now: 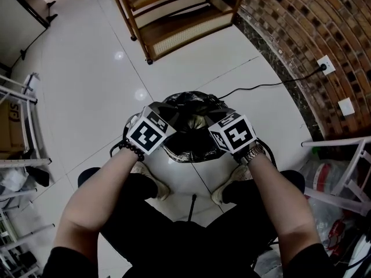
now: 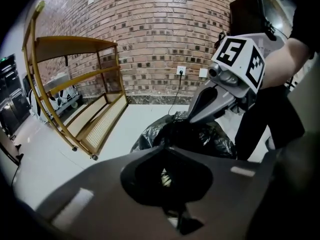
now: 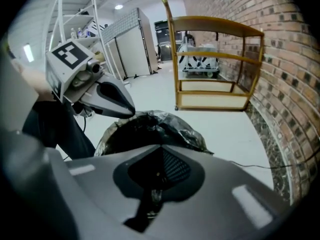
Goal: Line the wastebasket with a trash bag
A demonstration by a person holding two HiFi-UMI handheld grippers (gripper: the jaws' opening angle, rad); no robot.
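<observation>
Floor [image 1: 87, 68], white and shiny, fills the left part of the head view, and the person's feet rest on it at the bottom middle. Left tongs [image 2: 166, 148] come next, held in the person's left hand [image 1: 130, 149], a little left of the middle. In the left gripper view these tongs are pressed together, and their tip pinches the near edge of the trash bag [image 1: 194, 103]. The black, crinkly bag sits in the middle of the frame. It lies over the top of the wastebasket [image 1: 185, 149], which stands on the floor between the two tongs and just in front of the person's feet. Right tongs [image 3: 161, 146] are a little right of the middle, held in the right hand [image 1: 250, 155]. In the right gripper view they are pressed together too, with the tip on the bag's edge on that side. A wooden shelf [image 1: 174, 16] stands at the top middle. A brick wall [image 1: 301, 33] fills the upper right, and a black cord [image 1: 261, 86] runs from the wall socket [image 1: 326, 65] toward the wastebasket.
</observation>
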